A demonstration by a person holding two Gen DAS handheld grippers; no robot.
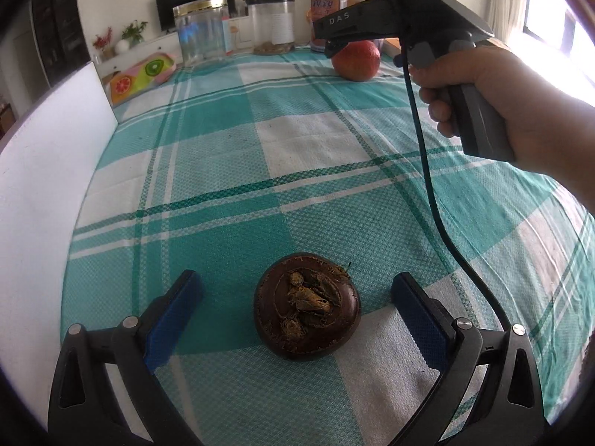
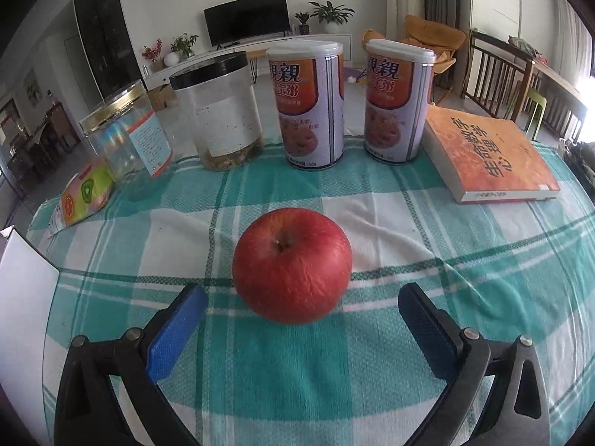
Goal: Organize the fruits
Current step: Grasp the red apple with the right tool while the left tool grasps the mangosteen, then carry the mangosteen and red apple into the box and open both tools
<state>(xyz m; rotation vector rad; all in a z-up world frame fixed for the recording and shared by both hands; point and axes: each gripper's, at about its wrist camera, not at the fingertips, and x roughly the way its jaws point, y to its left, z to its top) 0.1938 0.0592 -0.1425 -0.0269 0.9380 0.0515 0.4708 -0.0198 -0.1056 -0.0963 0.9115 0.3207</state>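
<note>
The right gripper (image 2: 303, 316), jaws spread and empty, faces a firm, smooth, wrinkled apple (image 2: 292, 265), best pinched across its widest sides.

A home living room, television (image 2: 247, 18) on a white console at upper centre, potted plants (image 2: 331, 13) beside it, wooden dining chairs (image 2: 498, 74) upper right, checked tablecloth (image 2: 297, 371) in the foreground

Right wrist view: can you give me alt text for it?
A red apple sits on a teal checked tablecloth, just ahead of the open right tool and untouched by its blue pads. Behind stand two jars, two printed cans and an orange book.
</note>
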